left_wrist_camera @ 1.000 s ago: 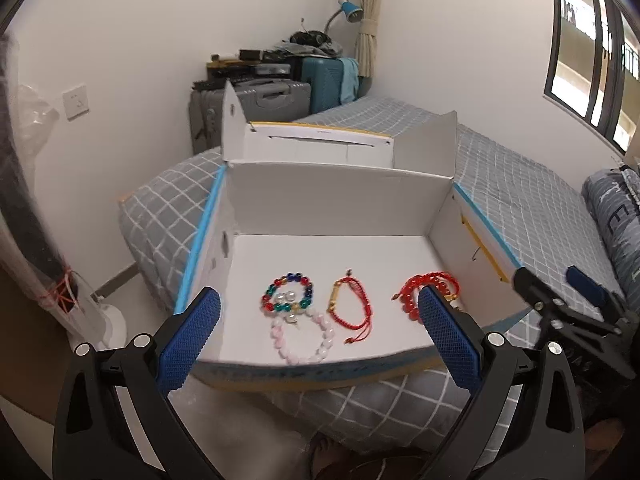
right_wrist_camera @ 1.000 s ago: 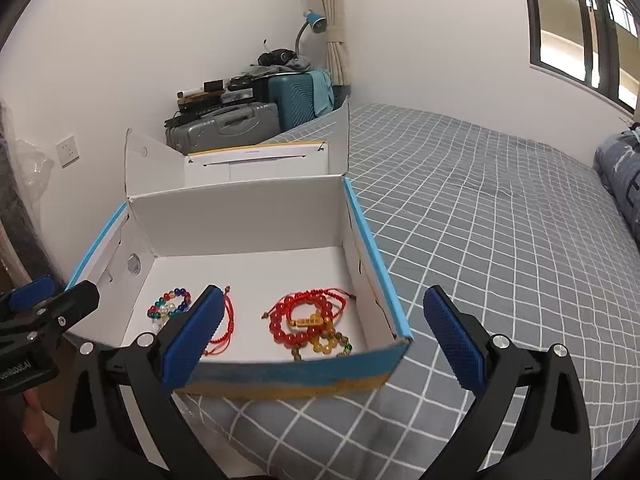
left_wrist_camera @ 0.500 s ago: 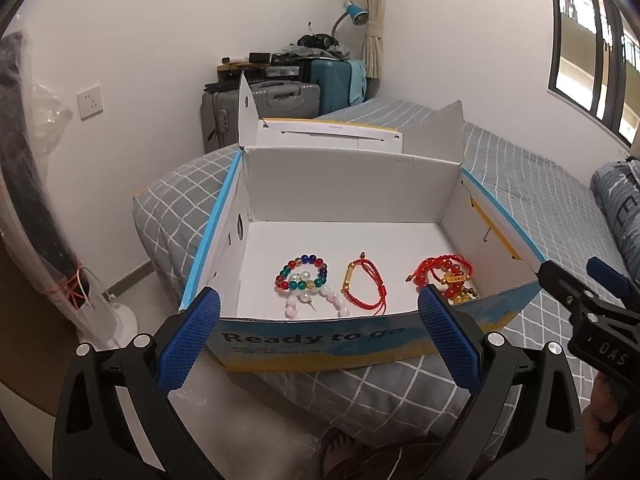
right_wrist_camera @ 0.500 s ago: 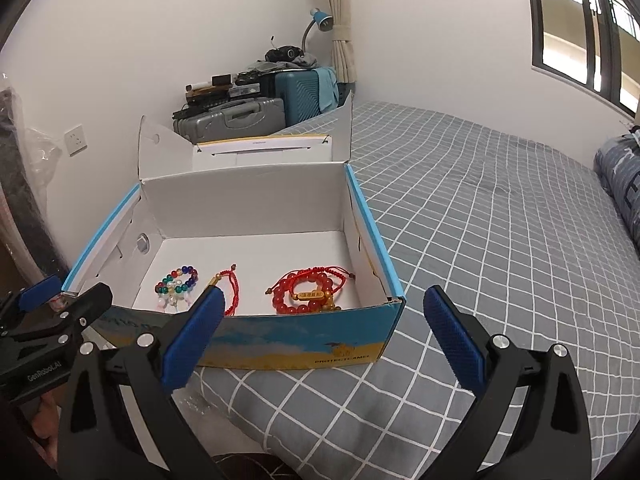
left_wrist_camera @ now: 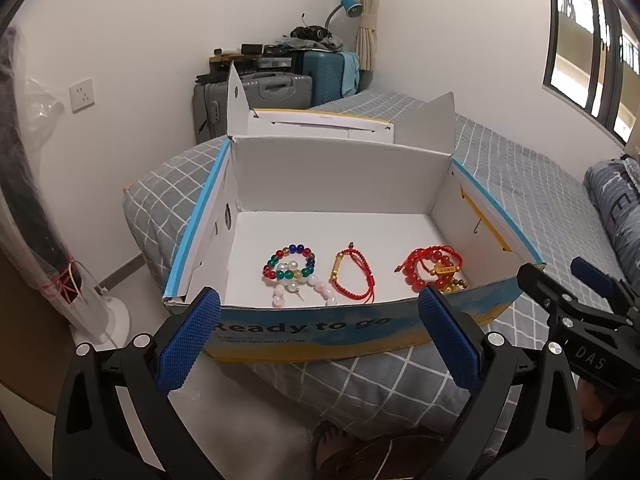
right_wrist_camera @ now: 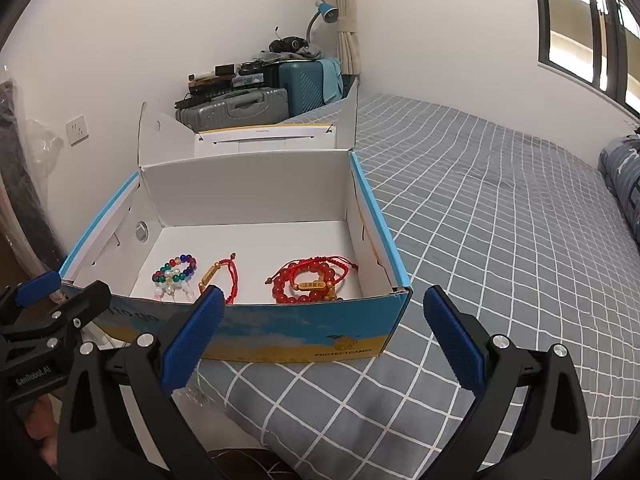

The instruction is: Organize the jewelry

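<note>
Nearest, the left tool (left_wrist_camera: 318, 334) and right tool (right_wrist_camera: 324, 330) both hang spread wide and empty, short of the shoebox (left_wrist_camera: 304, 330) on the bed (right_wrist_camera: 500, 216). Inside lie three groups in a row: multicoloured bead bracelet (left_wrist_camera: 289, 266), red cord bracelet (left_wrist_camera: 354, 276), red bead bracelets (right_wrist_camera: 310, 282). Any further pick should probably come from above, clearing the front wall, pinching one strand only.

White painted walls (left_wrist_camera: 140, 20) enclose a bed with a grey grid-patterned cover (right_wrist_camera: 500, 220). Grey and teal hard-shell suitcases (left_wrist_camera: 280, 88) stand in the corner under a blue desk lamp (left_wrist_camera: 348, 2), beside a dark-framed window (right_wrist_camera: 580, 28).
</note>
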